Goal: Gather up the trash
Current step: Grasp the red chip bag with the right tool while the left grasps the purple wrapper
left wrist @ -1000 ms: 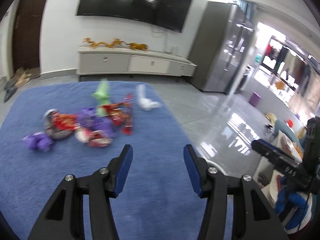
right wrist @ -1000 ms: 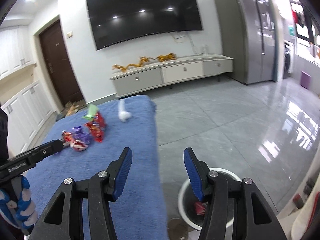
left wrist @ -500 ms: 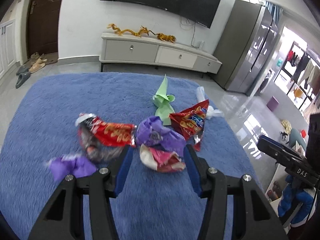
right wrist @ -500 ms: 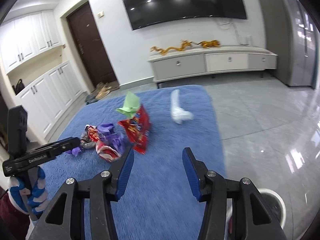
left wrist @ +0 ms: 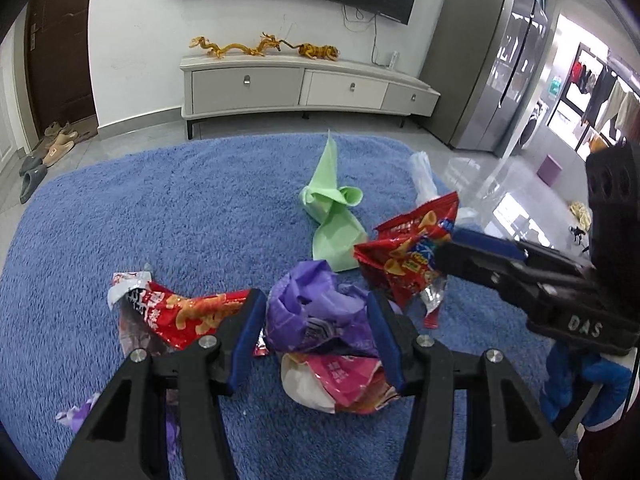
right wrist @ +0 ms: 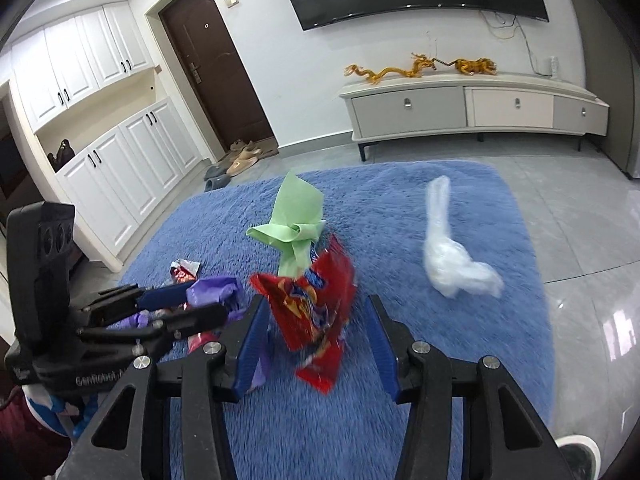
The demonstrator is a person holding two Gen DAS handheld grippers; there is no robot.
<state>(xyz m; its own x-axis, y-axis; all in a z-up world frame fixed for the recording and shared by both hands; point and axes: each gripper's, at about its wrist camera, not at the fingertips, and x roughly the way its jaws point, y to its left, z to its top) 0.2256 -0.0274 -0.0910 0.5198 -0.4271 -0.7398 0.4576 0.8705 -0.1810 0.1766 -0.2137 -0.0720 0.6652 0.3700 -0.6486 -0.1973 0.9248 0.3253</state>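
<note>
Snack wrappers lie in a pile on a blue rug (left wrist: 160, 220). My left gripper (left wrist: 316, 320) is open, its jaws on either side of a crumpled purple wrapper (left wrist: 320, 312) that lies on a pink and white packet (left wrist: 340, 384). A red chip bag (left wrist: 180, 316) lies to its left. My right gripper (right wrist: 316, 332) is open around a red snack bag (right wrist: 316, 308), seen in the left wrist view too (left wrist: 408, 256). Green paper (left wrist: 332, 208) and a white plastic bag (right wrist: 448, 252) lie farther back.
A small purple scrap (left wrist: 76, 412) lies at the rug's near left. A white bin's rim (right wrist: 580, 452) shows at the bottom right of the right wrist view, on the tiled floor. A TV cabinet (left wrist: 304, 88) and slippers (left wrist: 36, 176) stand beyond the rug.
Both grippers have moved forward and down to the pile. The left now straddles the purple wrapper, the right the red snack bag. Both stay open.
</note>
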